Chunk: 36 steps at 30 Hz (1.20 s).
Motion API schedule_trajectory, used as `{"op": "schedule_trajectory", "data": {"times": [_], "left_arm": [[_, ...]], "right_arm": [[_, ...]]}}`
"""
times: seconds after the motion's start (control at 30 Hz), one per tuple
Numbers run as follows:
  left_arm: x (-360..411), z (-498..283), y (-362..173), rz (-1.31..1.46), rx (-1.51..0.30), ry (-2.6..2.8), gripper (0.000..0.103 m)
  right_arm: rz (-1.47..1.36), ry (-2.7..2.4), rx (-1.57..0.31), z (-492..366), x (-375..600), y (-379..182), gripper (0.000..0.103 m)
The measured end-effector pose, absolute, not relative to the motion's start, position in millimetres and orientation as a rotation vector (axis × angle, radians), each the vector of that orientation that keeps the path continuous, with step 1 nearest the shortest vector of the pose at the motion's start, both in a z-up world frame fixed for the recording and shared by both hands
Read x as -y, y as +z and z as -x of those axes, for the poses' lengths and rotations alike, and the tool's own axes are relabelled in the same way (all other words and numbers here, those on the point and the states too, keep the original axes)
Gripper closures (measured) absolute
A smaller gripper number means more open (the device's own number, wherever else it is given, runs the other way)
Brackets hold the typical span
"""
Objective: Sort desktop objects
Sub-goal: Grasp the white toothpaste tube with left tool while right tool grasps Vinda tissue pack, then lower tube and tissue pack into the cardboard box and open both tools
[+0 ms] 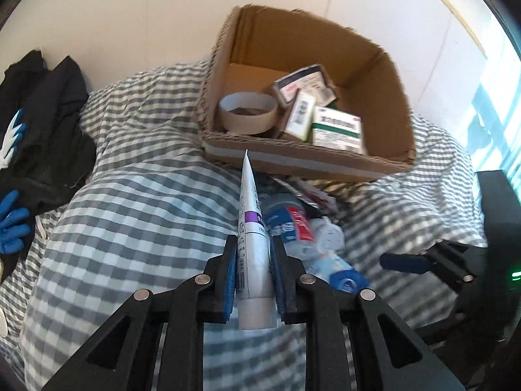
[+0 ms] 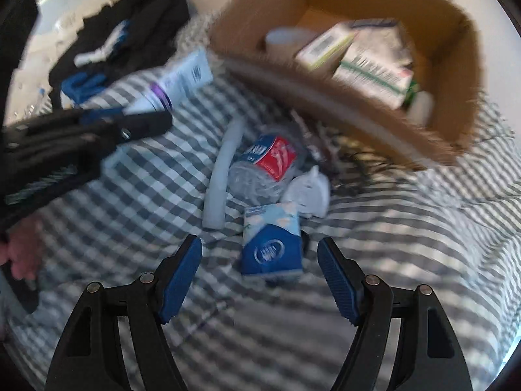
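White plastic with a purple band, the squeezable ointment tube (image 1: 252, 244) sits clamped between the blue pads of the left gripper (image 1: 252, 254), cap end towards the camera and flat crimped tail pointing at the near wall of the brown corrugated cardboard box (image 1: 293, 159). It looks light and soft-walled — I judge it will dent under a hard squeeze and could slide on its glossy skin, so the hold on the fuller body near the cap seems the sound place rather than the thin tail. The box stands on the grey-and-white checked cloth (image 1: 130, 202) and holds a roll of pale tape (image 1: 247, 112) at the near left and several small printed cartons, among them a green-and-white medicine carton (image 1: 337, 127), leaning against each other at the right; the far left of its floor is bare. The right gripper (image 2: 259, 273) has its jaws wide apart and empty, hovering above a blue-and-white tissue packet (image 2: 270, 247) — soft, light, best taken across its narrow sides, I think. Just beyond lies a crumpled clear plastic bottle with a red-and-blue label (image 2: 263, 163), springy and slippery by the look of it.
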State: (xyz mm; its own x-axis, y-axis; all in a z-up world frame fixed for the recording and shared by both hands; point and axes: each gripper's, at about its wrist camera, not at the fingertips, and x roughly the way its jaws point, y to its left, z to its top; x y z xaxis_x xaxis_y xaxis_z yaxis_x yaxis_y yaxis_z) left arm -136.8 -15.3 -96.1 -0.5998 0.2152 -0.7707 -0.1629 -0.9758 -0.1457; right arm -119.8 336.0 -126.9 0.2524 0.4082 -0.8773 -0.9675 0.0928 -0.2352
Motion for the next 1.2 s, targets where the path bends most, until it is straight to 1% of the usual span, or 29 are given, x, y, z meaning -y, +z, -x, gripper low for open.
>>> {"op": "schedule_trajectory", "data": {"times": [0.2,0.23,0.27,0.3,0.4,0.57,0.77,1.03,1.2], "left_arm": [[23,156,-126,1.363,0.121,2.567,0.083],[24,157,-129,1.377,0.133,2.555,0.083],[26,158,-133,1.388,0.157,2.544,0.083],[26,159,-137,1.395,0.172,2.534,0.083],[27,159,-141,1.398,0.174,2.527,0.083],[29,152,-134,1.365,0.183,2.539,0.083],[29,133,-111,1.299,0.181,2.572,0.083],[21,115,-56,1.136,0.158,2.608,0.083],[11,124,-16,1.011,0.132,2.618,0.083]], "right_arm": [[1.095,1.057,-0.813,106,-356,-174,0.03],[1.111,1.044,-0.805,106,-356,-178,0.035],[1.125,1.039,-0.799,106,-356,-181,0.046],[1.124,1.043,-0.798,107,-356,-182,0.052],[1.082,1.061,-0.805,104,-353,-175,0.053],[0.954,1.098,-0.761,104,-336,-143,0.053],[0.821,1.115,-0.7,106,-307,-92,0.053],[0.728,1.128,-0.557,116,-287,-16,0.053],[0.681,1.123,-0.482,112,-293,18,0.053]]}}
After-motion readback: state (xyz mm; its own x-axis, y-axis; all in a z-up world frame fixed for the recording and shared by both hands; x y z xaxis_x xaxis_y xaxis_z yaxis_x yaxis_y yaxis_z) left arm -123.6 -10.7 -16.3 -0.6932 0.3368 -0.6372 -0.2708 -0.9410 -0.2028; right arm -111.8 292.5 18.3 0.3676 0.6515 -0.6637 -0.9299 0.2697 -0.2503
